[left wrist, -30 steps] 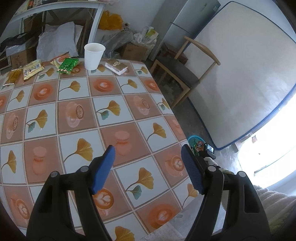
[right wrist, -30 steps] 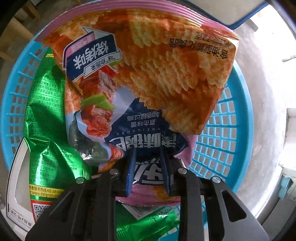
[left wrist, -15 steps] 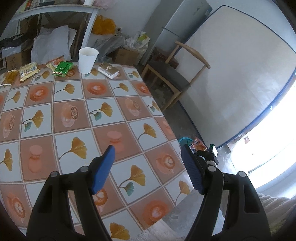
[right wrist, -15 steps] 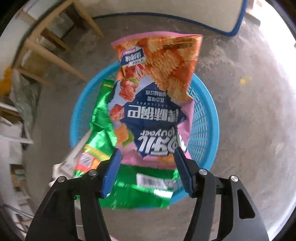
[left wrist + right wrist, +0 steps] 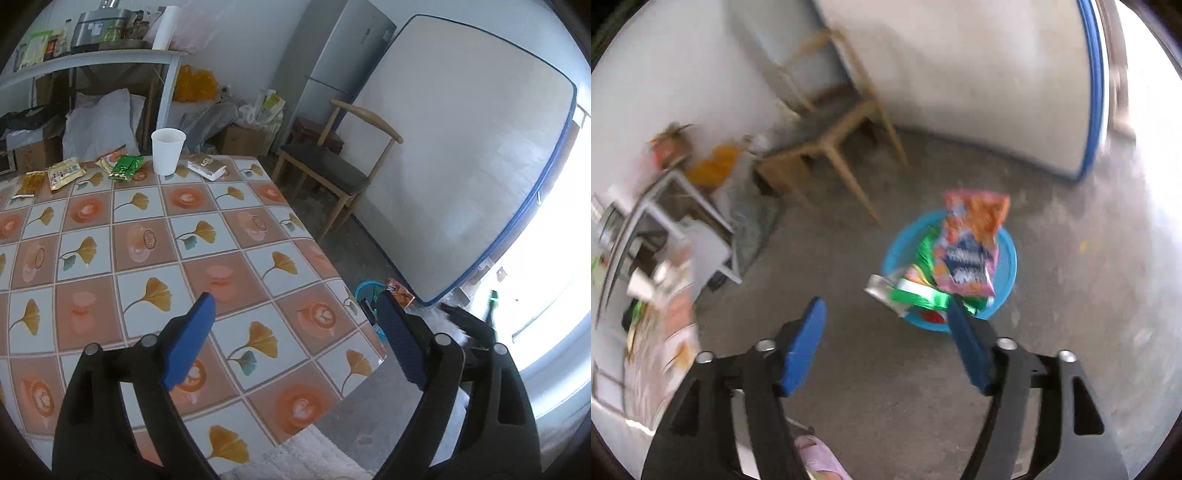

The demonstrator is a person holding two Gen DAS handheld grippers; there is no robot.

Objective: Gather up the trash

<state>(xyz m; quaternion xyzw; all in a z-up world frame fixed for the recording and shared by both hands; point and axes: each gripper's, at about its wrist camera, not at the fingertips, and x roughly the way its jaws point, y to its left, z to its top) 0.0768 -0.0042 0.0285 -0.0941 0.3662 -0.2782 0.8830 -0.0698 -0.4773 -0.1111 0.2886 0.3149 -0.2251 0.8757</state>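
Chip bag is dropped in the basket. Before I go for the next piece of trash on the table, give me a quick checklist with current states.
1. Right gripper free of the chip bag: ok, nothing between its pads, jaws opening.
2. Chip bag in the blue basket: ok, though its top sticks out over the rim.
3. Left gripper free: ok, jaws opening, nothing between them.
4. Trash left on the table: ok, paper cup, green wrapper, yellow wrappers.
5. Cup empty: cannot tell.
6. Right view sharp: not ok, blurred.

Left wrist view angled down over table [image 5: 155,236], right wrist view above floor, both showing blue basket [image 5: 1006,258]
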